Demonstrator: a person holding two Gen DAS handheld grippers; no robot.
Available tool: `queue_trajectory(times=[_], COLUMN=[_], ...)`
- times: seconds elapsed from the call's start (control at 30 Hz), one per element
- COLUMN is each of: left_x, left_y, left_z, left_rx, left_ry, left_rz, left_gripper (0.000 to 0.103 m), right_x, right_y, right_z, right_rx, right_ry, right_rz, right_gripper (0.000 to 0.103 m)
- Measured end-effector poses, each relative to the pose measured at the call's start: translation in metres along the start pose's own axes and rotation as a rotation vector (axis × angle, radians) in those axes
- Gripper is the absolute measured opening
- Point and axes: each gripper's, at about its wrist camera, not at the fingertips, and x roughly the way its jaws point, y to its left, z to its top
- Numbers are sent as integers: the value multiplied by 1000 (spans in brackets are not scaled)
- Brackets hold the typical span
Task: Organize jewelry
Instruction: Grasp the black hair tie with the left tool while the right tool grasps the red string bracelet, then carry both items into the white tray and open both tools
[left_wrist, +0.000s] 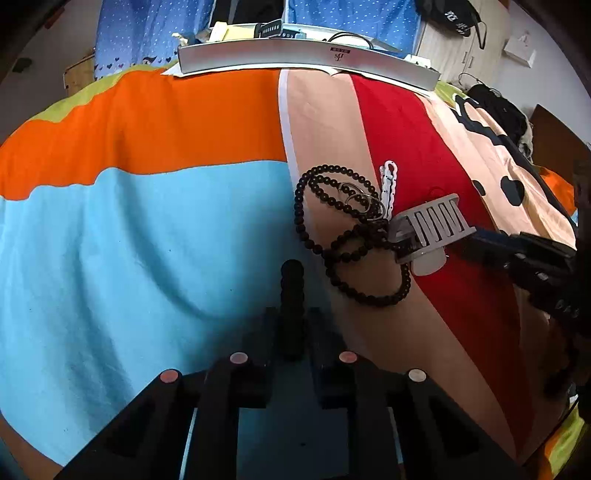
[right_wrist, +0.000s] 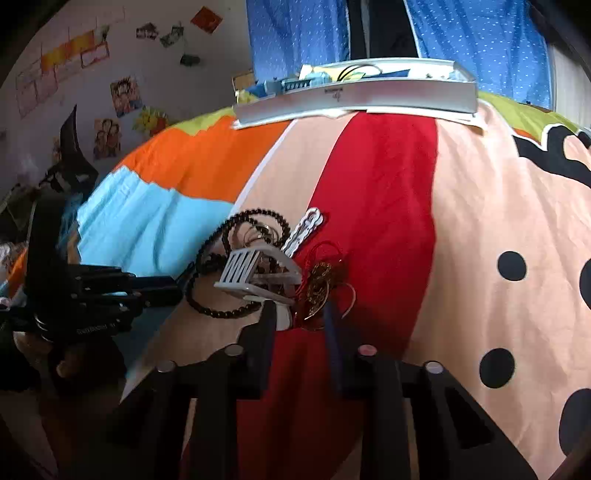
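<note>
A colourful bedspread (left_wrist: 147, 221) covers a bed. In the left wrist view, the left gripper (left_wrist: 291, 280) has its fingers pressed together with nothing between them, resting on the blue patch. Just to the right of them lies a black bead necklace (left_wrist: 325, 229), looped, with thin metal rings (left_wrist: 360, 201) on top and a white bracelet (left_wrist: 388, 181) beside it. Further right, the right gripper (right_wrist: 301, 314) has its fingers narrowly apart, beside a grey hair clip (right_wrist: 255, 275); whether they grip it cannot be told. A gold chain (right_wrist: 317, 291) lies between those fingers. Beyond everything sits a grey tray (right_wrist: 354, 98).
</note>
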Motion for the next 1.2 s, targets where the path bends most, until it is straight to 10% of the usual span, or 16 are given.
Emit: queue_trajectory(times=[0.53, 0.87, 1.2], left_x=[-48, -68, 0], left_y=[-22, -40, -53], left_z=[26, 147, 285], left_rx=[-70, -4, -30], left_ry=[-53, -191, -192], left_rz=[-65, -102, -169], left_gripper=[15, 15, 15], right_x=[-68, -101, -61], right_y=[21, 3, -78], right_z=[27, 108, 207], right_rx=[-25, -28, 125], right_ry=[-171, -331, -374], right_rz=[-19, -36, -79], right_gripper=[4, 4, 4])
